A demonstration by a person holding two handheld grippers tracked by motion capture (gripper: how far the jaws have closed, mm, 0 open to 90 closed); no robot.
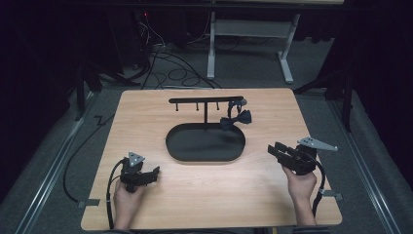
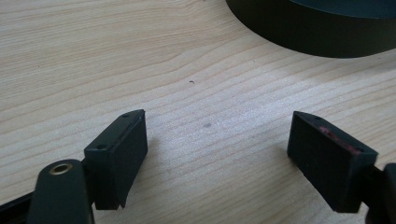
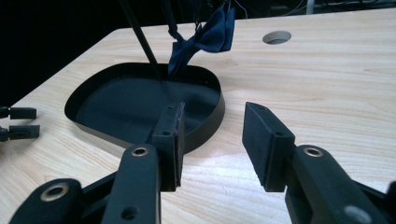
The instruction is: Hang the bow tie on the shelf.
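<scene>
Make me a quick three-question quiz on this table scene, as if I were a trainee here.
1. True or false: the bow tie lies flat on the table.
2. What holds the left gripper and right gripper? A) robot arms B) a person's hands C) clamps
3. Fill in: the rack stands in a dark oval ____.

Key
1. False: it hangs from the rack, at its right end.
2. B. Both sets of jaws stand open, nothing between them.
3. tray
</scene>
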